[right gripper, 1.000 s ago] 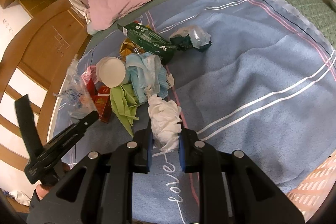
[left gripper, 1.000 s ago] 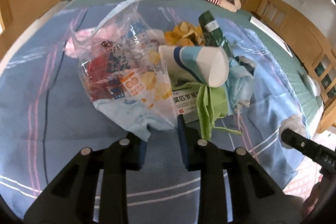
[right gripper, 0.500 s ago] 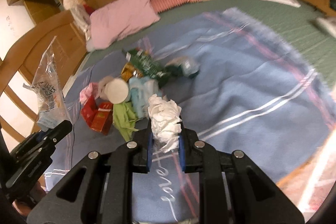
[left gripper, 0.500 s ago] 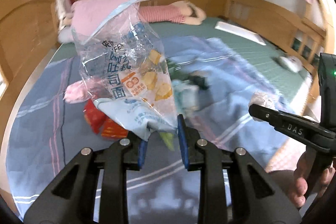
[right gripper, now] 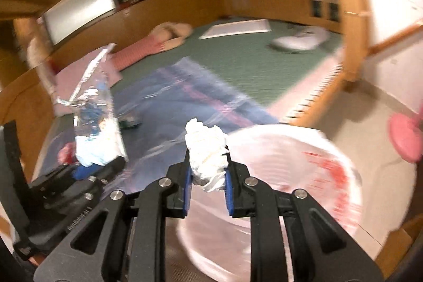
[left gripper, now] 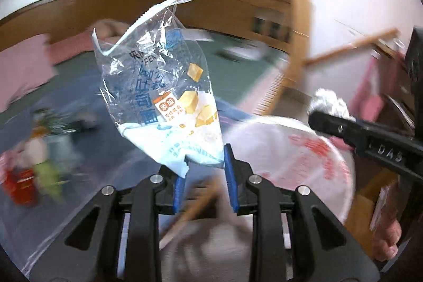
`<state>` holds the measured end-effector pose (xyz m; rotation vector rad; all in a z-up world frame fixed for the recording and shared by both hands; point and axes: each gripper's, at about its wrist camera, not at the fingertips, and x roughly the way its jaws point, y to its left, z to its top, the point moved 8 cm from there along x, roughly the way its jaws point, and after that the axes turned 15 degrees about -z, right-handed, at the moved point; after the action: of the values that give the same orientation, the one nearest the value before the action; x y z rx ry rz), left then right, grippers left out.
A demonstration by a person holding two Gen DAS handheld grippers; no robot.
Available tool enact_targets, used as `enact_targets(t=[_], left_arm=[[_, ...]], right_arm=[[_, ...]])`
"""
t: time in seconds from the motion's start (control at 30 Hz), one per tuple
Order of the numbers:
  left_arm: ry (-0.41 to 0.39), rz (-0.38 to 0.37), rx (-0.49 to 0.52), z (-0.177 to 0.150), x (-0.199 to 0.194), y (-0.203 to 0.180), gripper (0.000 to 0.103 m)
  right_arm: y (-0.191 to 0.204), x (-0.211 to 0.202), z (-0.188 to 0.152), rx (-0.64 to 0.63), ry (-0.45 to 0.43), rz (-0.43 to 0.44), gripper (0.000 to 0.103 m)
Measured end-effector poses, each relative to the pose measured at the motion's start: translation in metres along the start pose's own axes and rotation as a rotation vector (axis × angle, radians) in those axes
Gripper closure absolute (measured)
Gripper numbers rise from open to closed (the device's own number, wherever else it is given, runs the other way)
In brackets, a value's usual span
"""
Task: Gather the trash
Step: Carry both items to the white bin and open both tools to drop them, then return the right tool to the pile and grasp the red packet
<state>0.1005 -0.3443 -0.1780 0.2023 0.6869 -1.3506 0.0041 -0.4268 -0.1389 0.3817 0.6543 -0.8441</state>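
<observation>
My left gripper (left gripper: 203, 171) is shut on a clear and blue snack wrapper (left gripper: 164, 94) that stands up from the jaws; the wrapper also shows in the right wrist view (right gripper: 92, 120). My right gripper (right gripper: 207, 176) is shut on a crumpled white tissue (right gripper: 206, 149); the tissue also shows in the left wrist view (left gripper: 327, 105). A white trash bag with red print (right gripper: 290, 168) gapes just right of both grippers, and it shows in the left wrist view too (left gripper: 285, 147). Remaining trash (left gripper: 34, 157) lies blurred on the blue blanket at left.
The blue blanket (right gripper: 185, 102) covers a green mat (right gripper: 251, 57) inside a wooden bed frame (right gripper: 343, 17). A pink pillow (left gripper: 23, 68) lies at the far end. A pink round object (right gripper: 404, 136) stands on the floor at right.
Both grippers have swung right, away from the trash pile, with the wrapper and tissue still held. The white bag has come into view below them.
</observation>
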Motion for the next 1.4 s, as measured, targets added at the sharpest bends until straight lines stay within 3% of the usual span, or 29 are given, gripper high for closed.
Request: enact_targets(t=[0.07,0.23,0.33,0.37,0.5,0.63,0.9,1.0,1.07,1.17,1.4], left_arm=[[0.048,-0.070,0.023,-0.005,0.030,-0.031,0.075],[0.142,-0.117,0.087,-0.018,0.080,-0.072,0.072],[0.188,-0.089,0.099,-0.023,0.099,-0.076,0.050],[0.193,-0.075,0.103,-0.024,0.103,-0.077,0.037],[0.200,-0.041,0.090,-0.020,0.103,-0.069,0.021],[0.201,0.005,0.089,-0.015,0.102,-0.063,0.017],[0.139,0.131,0.039,0.002,0.065,-0.023,0.015],[0.122,0.171,0.019,0.004,0.051,-0.009,0.015],[0.110,0.196,0.006,0.005,0.041,0.001,0.015],[0.097,0.215,-0.016,0.006,0.030,0.014,0.015],[0.073,0.244,-0.061,0.003,0.008,0.035,0.015]], right_arm=[[-0.032,-0.006,-0.004,0.037,-0.003,-0.053,0.082],[-0.084,-0.016,-0.012,0.103,-0.016,-0.142,0.082],[-0.096,-0.015,-0.014,0.121,-0.017,-0.158,0.082],[-0.099,-0.015,-0.015,0.124,-0.018,-0.163,0.082],[-0.103,-0.013,-0.020,0.138,-0.007,-0.170,0.082],[-0.106,-0.006,-0.023,0.151,0.014,-0.165,0.082],[-0.101,0.027,-0.032,0.139,0.090,-0.150,0.078],[-0.093,0.044,-0.037,0.117,0.129,-0.156,0.070],[-0.091,0.050,-0.040,0.106,0.146,-0.164,0.054],[-0.089,0.054,-0.042,0.116,0.150,-0.164,0.041],[-0.080,0.049,-0.037,0.100,0.145,-0.161,0.037]])
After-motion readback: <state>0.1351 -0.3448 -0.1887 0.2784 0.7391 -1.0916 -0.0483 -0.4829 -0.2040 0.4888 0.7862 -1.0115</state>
